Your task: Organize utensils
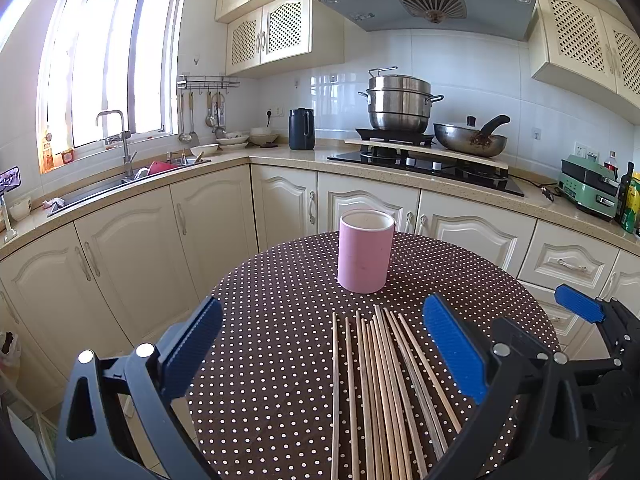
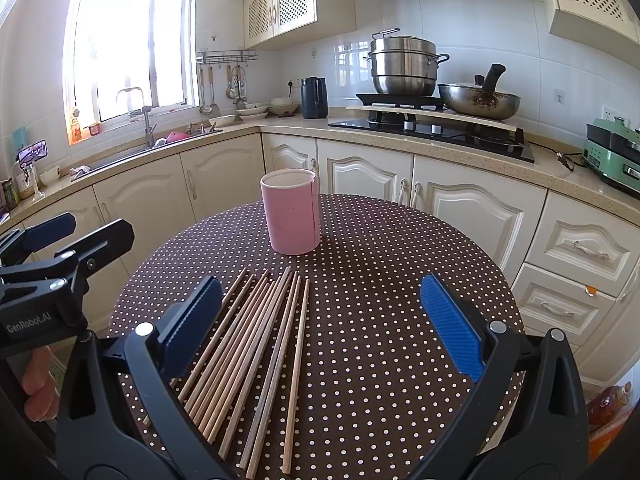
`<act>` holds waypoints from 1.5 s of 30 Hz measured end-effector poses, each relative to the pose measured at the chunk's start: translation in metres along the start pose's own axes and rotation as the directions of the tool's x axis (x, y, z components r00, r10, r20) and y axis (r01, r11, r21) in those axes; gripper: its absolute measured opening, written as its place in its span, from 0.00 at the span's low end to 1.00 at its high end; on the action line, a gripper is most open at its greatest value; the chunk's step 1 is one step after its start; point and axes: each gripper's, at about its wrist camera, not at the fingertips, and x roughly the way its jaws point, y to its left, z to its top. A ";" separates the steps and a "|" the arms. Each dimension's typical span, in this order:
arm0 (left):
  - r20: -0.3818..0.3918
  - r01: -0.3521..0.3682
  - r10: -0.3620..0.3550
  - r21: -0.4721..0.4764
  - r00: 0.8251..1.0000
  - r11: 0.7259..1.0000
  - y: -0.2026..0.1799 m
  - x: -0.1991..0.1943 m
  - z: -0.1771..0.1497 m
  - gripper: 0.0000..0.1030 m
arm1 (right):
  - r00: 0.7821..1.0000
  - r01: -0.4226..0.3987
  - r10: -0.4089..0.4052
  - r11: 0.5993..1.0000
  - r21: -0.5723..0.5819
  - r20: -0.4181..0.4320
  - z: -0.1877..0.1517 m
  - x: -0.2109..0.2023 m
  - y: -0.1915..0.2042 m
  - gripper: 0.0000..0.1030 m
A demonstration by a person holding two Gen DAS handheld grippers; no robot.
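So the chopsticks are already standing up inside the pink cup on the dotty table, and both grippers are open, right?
Not quite. The chopsticks aren't in the pink cup; they lie flat in a loose row on the dotty table, on the near side of the cup, as the left wrist view shows. The cup looks empty. The rest is right: the left gripper and right gripper are both open.

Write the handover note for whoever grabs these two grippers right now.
Left gripper: jaws wide open, empty, hovering above the chopsticks.
Right gripper: jaws wide open, empty, over the table to the right of the chopsticks.
Chopsticks: all lying loose in a rough fan on the dotted table, near edge.
Pink cup: upright just beyond them, looks empty.
Done: nothing yet, no chopstick picked up or in the cup.
Left: grasp the chopsticks and stand them in the cup.
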 end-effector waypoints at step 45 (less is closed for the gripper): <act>0.010 0.002 -0.002 0.005 1.000 1.000 0.001 -0.006 -0.002 0.96 | 1.000 -0.003 0.003 1.000 0.003 0.002 -0.001 -0.004 0.001 0.94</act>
